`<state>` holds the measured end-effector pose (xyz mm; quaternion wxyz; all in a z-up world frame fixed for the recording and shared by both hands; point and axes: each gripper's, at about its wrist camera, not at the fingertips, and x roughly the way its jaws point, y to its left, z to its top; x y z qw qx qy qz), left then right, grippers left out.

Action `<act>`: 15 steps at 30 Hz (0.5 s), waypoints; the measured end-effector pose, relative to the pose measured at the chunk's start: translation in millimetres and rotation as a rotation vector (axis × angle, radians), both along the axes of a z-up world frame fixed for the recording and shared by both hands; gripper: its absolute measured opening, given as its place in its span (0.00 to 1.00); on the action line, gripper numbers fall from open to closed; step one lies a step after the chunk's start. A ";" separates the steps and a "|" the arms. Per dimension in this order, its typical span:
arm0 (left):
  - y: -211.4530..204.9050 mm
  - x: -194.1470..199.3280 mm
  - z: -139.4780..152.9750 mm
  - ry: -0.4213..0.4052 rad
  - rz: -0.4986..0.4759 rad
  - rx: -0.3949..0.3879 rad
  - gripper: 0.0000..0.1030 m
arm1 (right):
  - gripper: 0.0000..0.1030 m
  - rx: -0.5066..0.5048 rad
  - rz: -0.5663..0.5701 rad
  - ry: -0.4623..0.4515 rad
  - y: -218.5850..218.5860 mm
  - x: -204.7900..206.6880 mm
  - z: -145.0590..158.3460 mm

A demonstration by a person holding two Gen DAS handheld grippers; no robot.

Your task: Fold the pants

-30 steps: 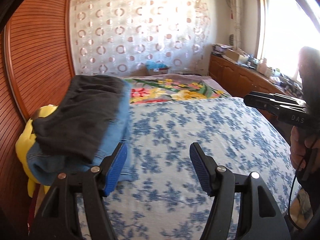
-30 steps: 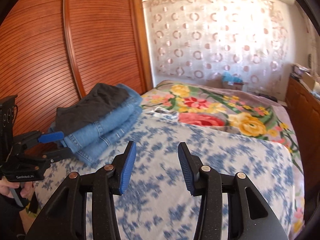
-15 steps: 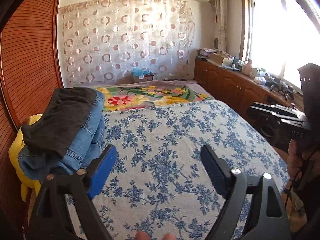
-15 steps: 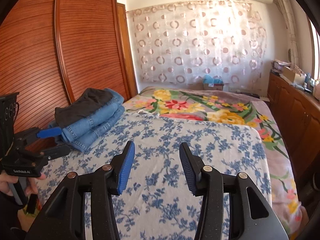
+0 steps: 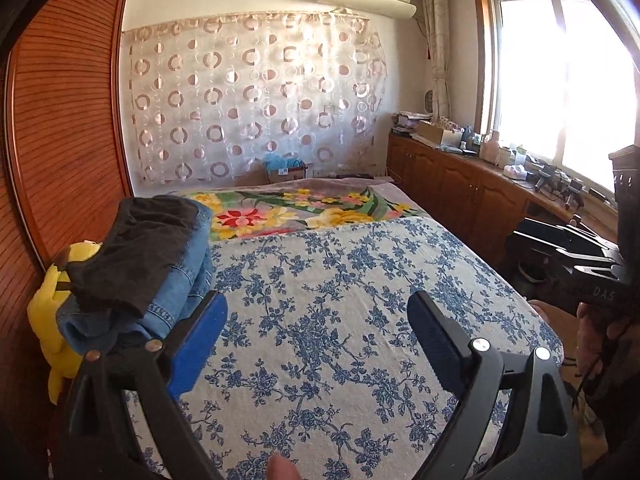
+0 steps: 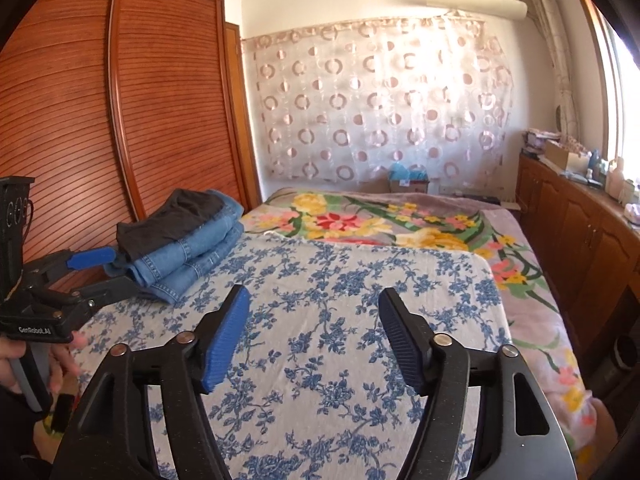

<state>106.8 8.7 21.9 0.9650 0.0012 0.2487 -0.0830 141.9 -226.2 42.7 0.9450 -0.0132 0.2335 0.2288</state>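
A stack of folded pants lies at the bed's left edge: dark grey pants [image 5: 136, 248] on top of folded blue jeans [image 5: 184, 280]. The stack also shows in the right wrist view, dark pants [image 6: 172, 216] over jeans [image 6: 192, 256]. My left gripper [image 5: 316, 340] is open and empty, above the blue-flowered bedspread [image 5: 340, 320], just right of the stack. My right gripper [image 6: 314, 340] is open and empty over the same bedspread [image 6: 340, 288]. The left gripper also appears in the right wrist view [image 6: 100, 270], beside the stack.
A yellow plush toy [image 5: 56, 312] sits behind the stack against the wooden wardrobe [image 5: 60, 140]. A floral blanket [image 5: 300, 212] covers the far bed end. Wooden cabinets [image 5: 460, 200] with clutter run along the right under the window. The right gripper's body [image 5: 568, 256] shows at right.
Both grippers have pulled back and risen from the bed, so more of the room shows. The left gripper's jaws stand wider apart. The stack has not moved.
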 end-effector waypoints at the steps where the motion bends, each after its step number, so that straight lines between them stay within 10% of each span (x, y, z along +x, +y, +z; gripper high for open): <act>1: -0.4 -1.7 1.7 -0.002 -0.001 -0.002 0.89 | 0.72 0.000 -0.009 -0.008 -0.5 -3.6 2.6; 15: -6.0 -32.5 27.3 -0.073 0.028 0.005 0.89 | 0.82 -0.034 -0.154 -0.097 -0.1 -43.3 24.5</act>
